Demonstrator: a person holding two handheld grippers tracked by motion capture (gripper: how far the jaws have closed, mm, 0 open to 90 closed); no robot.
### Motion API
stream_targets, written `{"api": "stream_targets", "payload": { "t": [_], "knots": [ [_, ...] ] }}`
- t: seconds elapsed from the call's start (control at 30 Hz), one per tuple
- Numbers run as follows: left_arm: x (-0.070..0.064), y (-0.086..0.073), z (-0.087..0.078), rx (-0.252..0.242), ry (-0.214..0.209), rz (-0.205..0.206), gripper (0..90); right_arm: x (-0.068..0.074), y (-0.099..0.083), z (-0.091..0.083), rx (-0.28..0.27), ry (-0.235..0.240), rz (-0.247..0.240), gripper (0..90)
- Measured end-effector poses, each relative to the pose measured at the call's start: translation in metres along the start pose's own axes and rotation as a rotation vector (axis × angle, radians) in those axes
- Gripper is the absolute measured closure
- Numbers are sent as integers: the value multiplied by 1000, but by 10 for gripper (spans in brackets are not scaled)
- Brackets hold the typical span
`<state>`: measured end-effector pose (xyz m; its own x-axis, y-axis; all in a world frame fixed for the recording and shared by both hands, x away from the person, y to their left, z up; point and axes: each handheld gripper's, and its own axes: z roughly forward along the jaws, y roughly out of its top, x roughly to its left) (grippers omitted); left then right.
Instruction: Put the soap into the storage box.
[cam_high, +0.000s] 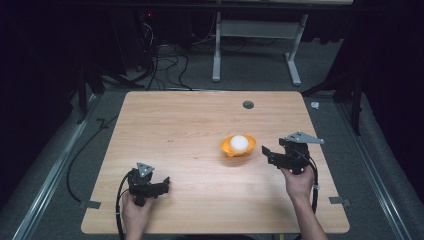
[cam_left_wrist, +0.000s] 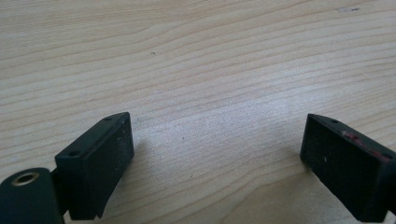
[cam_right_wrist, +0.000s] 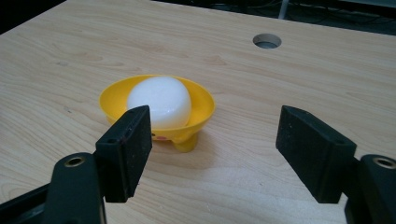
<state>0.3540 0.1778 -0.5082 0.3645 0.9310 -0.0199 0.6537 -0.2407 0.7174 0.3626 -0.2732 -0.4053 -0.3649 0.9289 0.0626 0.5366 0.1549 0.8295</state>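
Yellow plastic, glossy and shallow, makes up the little dish (cam_high: 238, 148) that sits right of the middle of the bench (cam_high: 190, 130). It stands on short stubby feet, and a smooth white rounded lump (cam_high: 239, 143), egg-like in shape, rests in its hollow and rises above the rim. Low on the dish's side there is a small reddish mark, too small to read as writing.

Just to the dish's right, near but not touching it, the right claw (cam_high: 266, 151) is held in a hand (cam_high: 299, 181), its jaws spread wide with nothing between them; in the right gripper view the dish (cam_right_wrist: 159, 106) lies ahead and toward the left jaw, with bare wood between. Nothing stands between claw and dish.

Well apart, near the front left of the bench, the left claw (cam_high: 166, 183) rests low in the other hand (cam_high: 135, 212), jaws likewise wide open and empty over pale wood grain.

Toward the far edge, a round cable hole (cam_high: 248, 105) pierces the bench top. Beyond lie grey carpet, loose black cables (cam_high: 167, 65) and the white legs of another table (cam_high: 255, 40).
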Motion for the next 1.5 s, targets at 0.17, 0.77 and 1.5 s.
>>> {"api": "stream_targets", "payload": {
  "t": [0.17, 0.77, 1.5],
  "knots": [
    [0, 0, 0, 0, 0, 0, 99, -2, -3, -3, -1, -6, 8, 275],
    [0, 0, 0, 0, 0, 0, 99, -11, -21, -12, -1, -21, 48, 275],
    [0, 0, 0, 0, 0, 0, 99, -15, -42, -10, 23, -18, 85, 275]
  ]
}}
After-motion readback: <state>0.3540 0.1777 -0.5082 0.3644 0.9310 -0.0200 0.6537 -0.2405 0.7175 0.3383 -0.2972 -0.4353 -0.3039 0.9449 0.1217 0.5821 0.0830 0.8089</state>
